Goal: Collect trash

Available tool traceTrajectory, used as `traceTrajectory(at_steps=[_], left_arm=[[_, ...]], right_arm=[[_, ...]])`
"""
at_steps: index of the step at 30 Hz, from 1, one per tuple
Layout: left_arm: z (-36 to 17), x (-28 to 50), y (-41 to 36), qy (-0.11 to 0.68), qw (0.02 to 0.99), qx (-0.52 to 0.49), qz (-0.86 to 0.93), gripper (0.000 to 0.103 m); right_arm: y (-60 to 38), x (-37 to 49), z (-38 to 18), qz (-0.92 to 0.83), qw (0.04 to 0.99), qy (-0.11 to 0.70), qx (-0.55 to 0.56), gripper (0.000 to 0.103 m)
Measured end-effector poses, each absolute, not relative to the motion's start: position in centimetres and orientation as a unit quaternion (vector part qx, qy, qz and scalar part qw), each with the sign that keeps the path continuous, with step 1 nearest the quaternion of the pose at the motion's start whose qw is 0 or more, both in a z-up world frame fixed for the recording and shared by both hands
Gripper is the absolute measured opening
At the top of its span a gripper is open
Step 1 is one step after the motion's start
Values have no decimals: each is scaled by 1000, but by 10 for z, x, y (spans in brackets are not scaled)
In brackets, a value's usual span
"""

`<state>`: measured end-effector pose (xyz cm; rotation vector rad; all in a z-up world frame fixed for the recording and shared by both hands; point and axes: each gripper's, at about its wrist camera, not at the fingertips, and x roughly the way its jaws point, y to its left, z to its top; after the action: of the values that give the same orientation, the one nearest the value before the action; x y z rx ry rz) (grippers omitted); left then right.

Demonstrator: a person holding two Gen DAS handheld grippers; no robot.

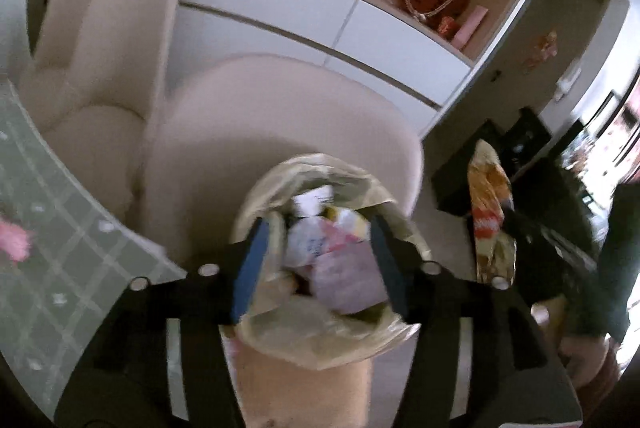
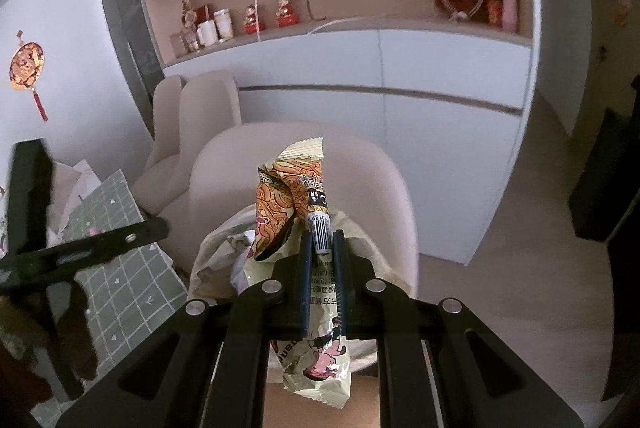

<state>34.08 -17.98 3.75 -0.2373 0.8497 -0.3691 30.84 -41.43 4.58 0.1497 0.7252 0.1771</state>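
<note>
While the noodle wrapper (image 2: 298, 196) is pinched upright in the right gripper (image 2: 320, 248), just above the bag-lined bin (image 1: 320, 340) beside the table edge, bring it over the bin's mouth before letting go. The left gripper (image 1: 316, 252) hangs spread wide above the bin's rim, holding nothing. An armchair (image 2: 360, 164) stands close behind; floor lies free to the right.

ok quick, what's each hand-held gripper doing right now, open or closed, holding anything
Left hand-held gripper: open, empty, poised over the lined trash bin.
Right hand-held gripper: closed on a snack wrapper.
</note>
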Motion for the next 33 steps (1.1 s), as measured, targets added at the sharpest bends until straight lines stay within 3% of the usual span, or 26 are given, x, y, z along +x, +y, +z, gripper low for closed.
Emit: traceTrajectory(at_steps=[4,10,14,18,33], left_arm=[[43,313,-156,405,898,-100,-137,67],[41,271,-122,407,905,-104,-65,70],[36,245,-105,416,903,-103,-39,82],[31,221,-90,424,899,-102,-23,86],[71,76,-42,353,934,-49,-15,87]], right_arm=[[-395,326,32,115,923,360,74,12],[-366,357,11,139,916,373,52,13],[-358,371,-13,141,901,408,46,40],[-355,363,-27,149,890,428,55,45],[-313,162,47,143,927,336,80,45]])
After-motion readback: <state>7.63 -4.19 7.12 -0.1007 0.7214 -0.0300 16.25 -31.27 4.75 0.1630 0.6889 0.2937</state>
